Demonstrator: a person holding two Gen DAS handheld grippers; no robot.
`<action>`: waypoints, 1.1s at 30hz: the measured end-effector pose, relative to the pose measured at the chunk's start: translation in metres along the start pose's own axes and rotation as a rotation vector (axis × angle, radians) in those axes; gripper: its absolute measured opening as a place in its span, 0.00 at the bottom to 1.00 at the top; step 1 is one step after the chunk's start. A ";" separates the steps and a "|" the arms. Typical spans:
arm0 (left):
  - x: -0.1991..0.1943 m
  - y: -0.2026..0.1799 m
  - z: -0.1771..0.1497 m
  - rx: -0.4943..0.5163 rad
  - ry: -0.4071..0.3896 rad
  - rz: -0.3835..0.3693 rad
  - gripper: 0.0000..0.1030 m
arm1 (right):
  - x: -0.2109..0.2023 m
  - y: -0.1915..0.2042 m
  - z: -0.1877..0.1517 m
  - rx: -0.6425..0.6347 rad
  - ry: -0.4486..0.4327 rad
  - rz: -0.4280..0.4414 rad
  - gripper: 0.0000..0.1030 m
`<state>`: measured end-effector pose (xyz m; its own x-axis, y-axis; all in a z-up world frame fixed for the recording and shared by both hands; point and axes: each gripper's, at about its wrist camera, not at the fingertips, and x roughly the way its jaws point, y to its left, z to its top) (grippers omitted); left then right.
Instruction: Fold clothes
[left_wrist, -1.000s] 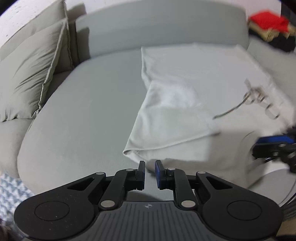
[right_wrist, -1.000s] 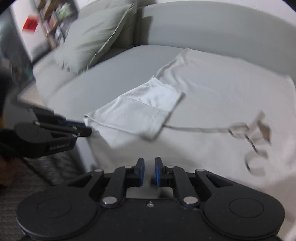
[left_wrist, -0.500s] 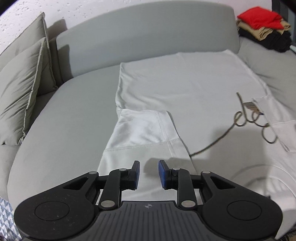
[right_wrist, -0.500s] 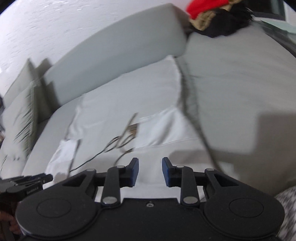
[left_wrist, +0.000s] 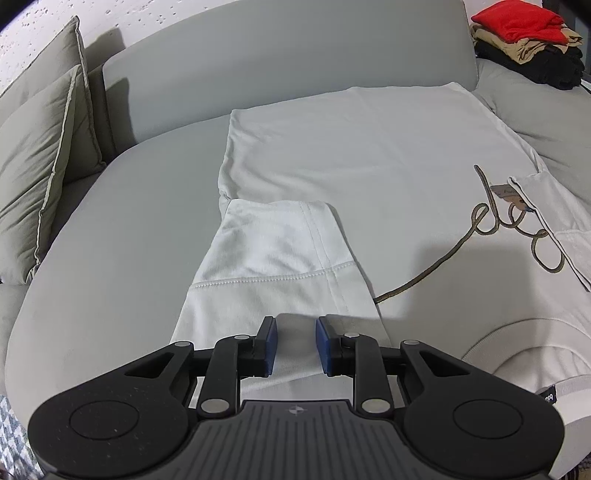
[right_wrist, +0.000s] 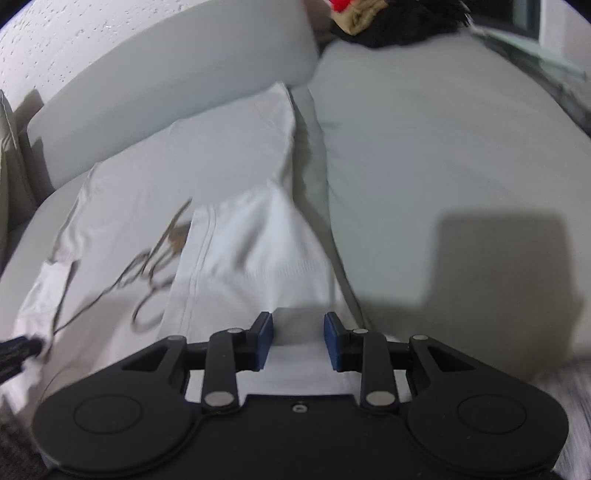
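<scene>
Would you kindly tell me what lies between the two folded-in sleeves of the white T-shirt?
In the left wrist view, brown script lettering lies on the shirt's chest between the left sleeve and right sleeve.

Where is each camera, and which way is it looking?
Left wrist: rides the left gripper, open, facing forward over the white T-shirt's folded left sleeve toward the sofa back.
Right wrist: rides the right gripper, open, facing forward over the other folded sleeve; blurred.
Shared: the T-shirt, its brown script print, the sofa back and a clothes pile.
</scene>
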<state>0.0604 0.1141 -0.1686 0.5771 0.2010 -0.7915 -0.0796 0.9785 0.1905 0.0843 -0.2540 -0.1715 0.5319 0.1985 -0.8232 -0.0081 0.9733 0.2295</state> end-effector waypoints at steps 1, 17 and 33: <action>0.000 0.000 -0.001 0.001 -0.002 0.000 0.24 | -0.007 -0.003 -0.004 0.001 0.013 -0.004 0.28; -0.007 0.008 -0.007 -0.069 -0.030 -0.065 0.24 | 0.048 0.030 0.040 0.101 0.000 0.176 0.10; -0.042 -0.026 -0.038 0.065 -0.046 -0.119 0.20 | -0.019 0.052 -0.010 -0.103 0.089 0.210 0.13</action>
<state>0.0077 0.0815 -0.1622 0.6164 0.0803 -0.7833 0.0432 0.9898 0.1355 0.0657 -0.2058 -0.1494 0.4326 0.4024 -0.8068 -0.1991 0.9154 0.3497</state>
